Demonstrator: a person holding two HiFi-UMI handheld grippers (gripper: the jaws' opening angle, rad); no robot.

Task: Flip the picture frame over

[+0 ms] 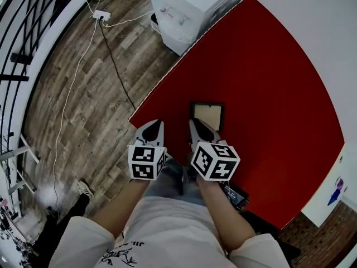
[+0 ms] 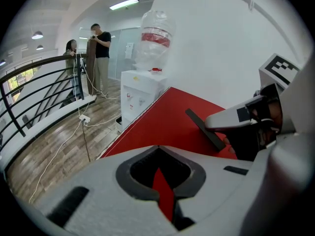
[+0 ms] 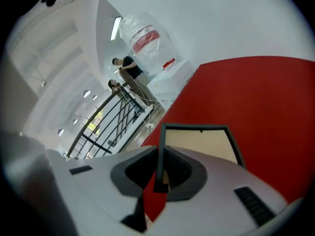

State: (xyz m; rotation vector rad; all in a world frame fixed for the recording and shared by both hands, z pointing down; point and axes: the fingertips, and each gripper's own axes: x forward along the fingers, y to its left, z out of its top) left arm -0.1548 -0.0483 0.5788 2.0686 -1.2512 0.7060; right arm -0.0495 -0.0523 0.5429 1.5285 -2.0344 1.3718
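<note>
Matt red table, worn wooden floor, matt black-rimmed picture frame.

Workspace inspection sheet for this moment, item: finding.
Surface: red table, flat.
Job's things: picture frame, black rim, pale panel, tilted up from the table.
Clutter: dark item at the table's near edge, unclear what.
Grippers: right tongs shut on the frame's rim; left tongs shut, empty, hovering alongside.
Cables: power strip with white leads and a black cable, on the floor.
Surroundings: water dispenser, railing, two people beside it.
</note>
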